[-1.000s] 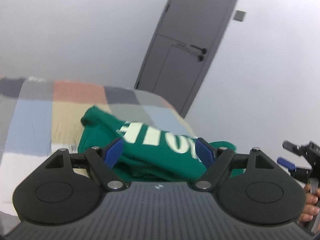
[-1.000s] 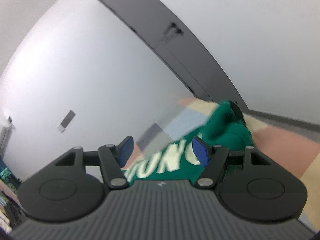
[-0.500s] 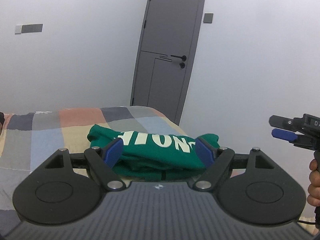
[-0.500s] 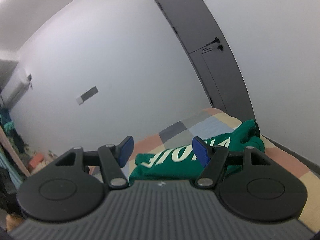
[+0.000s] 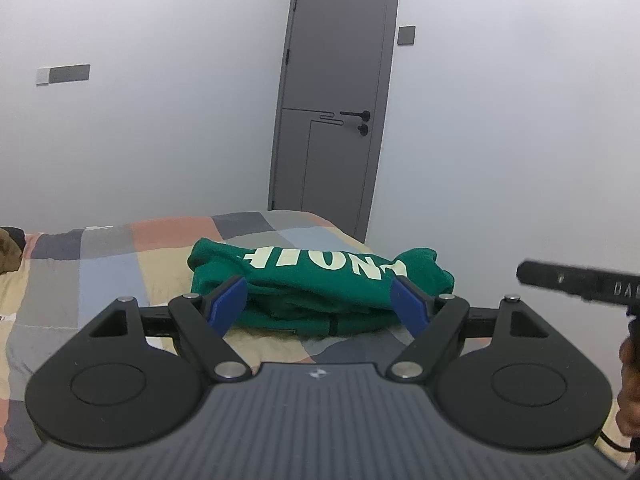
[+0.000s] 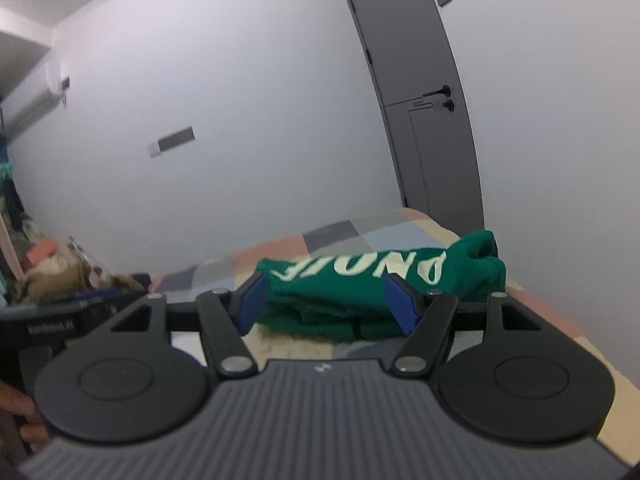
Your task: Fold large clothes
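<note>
Bed (image 5: 120,264), patchwork cover; green sweatshirt (image 5: 316,288) lies folded in a bundle at mid-bed. Left gripper (image 5: 320,306) and right gripper (image 6: 326,300): jaws open, empty, short of it. Folding looks finished; next, probably tidying or withdrawal.

Counts: one garment, one bed, two claws, one door.

One green sweatshirt (image 5: 320,284) folded in a bundle, pale lettering on top, on one bed (image 5: 120,256) with a patchwork cover. Two claws: left claw (image 5: 320,308) and right claw (image 6: 326,300), each with two blue pads, nothing between them. One grey door (image 5: 332,120) with one black handle (image 5: 356,114). Two wall plates: one beside the door (image 5: 406,35), one long one (image 5: 64,75) above the bed. One hand (image 5: 630,384) partly visible at frame edge.
</note>
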Demonstrator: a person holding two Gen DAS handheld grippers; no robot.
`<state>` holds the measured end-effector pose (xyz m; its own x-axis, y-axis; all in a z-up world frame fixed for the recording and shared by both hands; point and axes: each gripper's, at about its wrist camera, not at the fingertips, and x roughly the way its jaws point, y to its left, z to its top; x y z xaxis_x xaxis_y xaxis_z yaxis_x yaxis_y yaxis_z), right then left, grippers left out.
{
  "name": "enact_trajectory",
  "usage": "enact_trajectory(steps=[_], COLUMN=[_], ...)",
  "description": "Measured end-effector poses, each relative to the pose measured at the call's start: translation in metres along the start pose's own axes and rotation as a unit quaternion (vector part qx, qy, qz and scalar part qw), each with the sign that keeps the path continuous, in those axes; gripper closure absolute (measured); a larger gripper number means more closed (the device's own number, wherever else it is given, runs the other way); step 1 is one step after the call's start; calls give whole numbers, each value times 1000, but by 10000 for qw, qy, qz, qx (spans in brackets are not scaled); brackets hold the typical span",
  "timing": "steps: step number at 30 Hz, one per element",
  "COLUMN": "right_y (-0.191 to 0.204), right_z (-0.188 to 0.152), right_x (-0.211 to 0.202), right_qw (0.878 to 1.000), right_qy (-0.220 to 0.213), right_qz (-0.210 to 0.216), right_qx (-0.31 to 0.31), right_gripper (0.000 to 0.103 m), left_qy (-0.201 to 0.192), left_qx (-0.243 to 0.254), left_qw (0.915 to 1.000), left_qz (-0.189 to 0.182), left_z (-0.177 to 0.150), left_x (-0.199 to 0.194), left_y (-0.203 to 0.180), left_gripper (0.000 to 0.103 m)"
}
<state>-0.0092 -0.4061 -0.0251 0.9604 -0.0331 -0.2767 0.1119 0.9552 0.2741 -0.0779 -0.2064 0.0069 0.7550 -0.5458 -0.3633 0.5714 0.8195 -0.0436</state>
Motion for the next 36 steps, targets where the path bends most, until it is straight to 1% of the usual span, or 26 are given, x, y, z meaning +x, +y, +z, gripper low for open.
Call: enact_trajectory(steps=[3,7,10,14,19,22,27,29,35,36], right_y=[2,7,9,14,16,17,18,19,21,22], right_z=[-10,-19,-22,-25,-28,-30,-29,-28,-27,-27], right_x=[-1,-1,1,3,6,7,10,10,11,11], right_qw=[9999,9997,9995,9990,9989,9988,9987,9986,9981,9980], right_qy=[-10,18,53,98,195,219,269,257,269,245], right_qz=[-78,-173,-232,-316,-307,-314,-321,-338,-414,-438], right_qx=[-64,-174,-206,-313,-298,-300,-297,-312,-382,-394], right_gripper=[35,35,35,35,35,35,35,35,35,28], left_qy=[54,118,187,247,303,355,321,303,279,275], left_qx=[60,207,156,217,172,134,70,42,14,15], left_qw=[10000,9996,9997,9994,9994,9993,9994,9995,9993,9992], left_qz=[-13,126,55,90,66,71,85,118,256,273], left_z=[-7,-17,-20,-23,-25,-24,-23,-22,-20,-20], left_x=[1,4,5,8,12,13,12,11,10,10], left_y=[-1,-3,1,2,5,8,11,12,15,15], left_gripper=[20,20,20,20,20,16,3,1,0,0])
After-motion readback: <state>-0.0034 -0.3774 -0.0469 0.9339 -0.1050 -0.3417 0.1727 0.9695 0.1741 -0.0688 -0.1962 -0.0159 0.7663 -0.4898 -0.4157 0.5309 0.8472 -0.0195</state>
